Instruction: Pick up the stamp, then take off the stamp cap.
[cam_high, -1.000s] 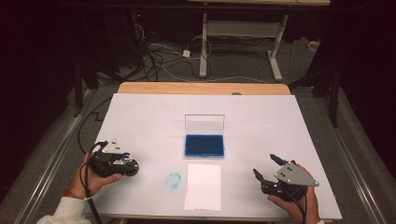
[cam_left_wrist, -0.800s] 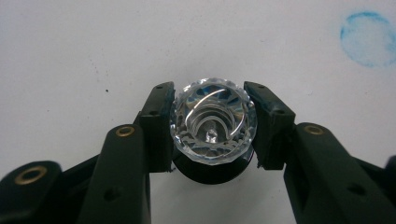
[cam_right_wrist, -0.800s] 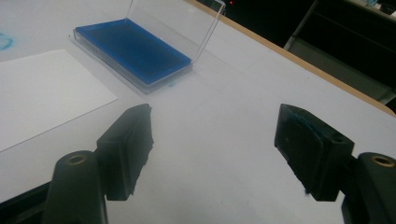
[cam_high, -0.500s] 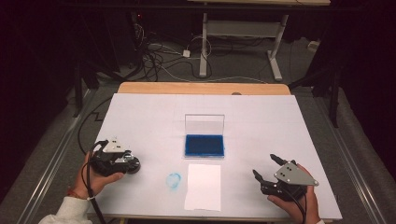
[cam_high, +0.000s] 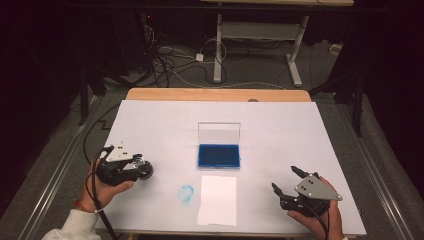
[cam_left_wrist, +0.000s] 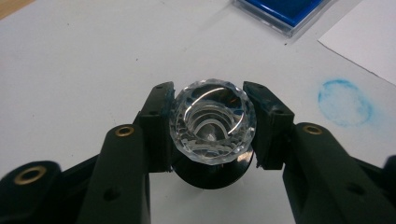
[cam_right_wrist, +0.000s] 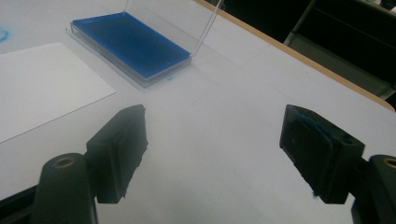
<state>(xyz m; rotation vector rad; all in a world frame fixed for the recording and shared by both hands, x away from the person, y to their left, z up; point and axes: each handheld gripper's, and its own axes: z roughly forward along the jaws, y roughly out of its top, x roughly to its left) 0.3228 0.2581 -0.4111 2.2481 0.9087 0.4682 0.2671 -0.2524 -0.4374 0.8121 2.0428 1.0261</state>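
At the near left of the white-covered bench (cam_high: 280, 130), the left tongs (cam_left_wrist: 212, 123) are clamped on a clear faceted stamp (cam_left_wrist: 212, 122) with a black base, one pad pressing each side. Just beyond it on the cover sits a smudged blue ring (cam_left_wrist: 344, 101). The right tongs (cam_high: 286, 181) hover at the near right with nothing between them, their jaws having just been spreading wider. Between the hands lie a white paper sheet (cam_high: 217, 199) and, just behind it, an open blue ink pad (cam_high: 218, 155) with its clear lid upright.
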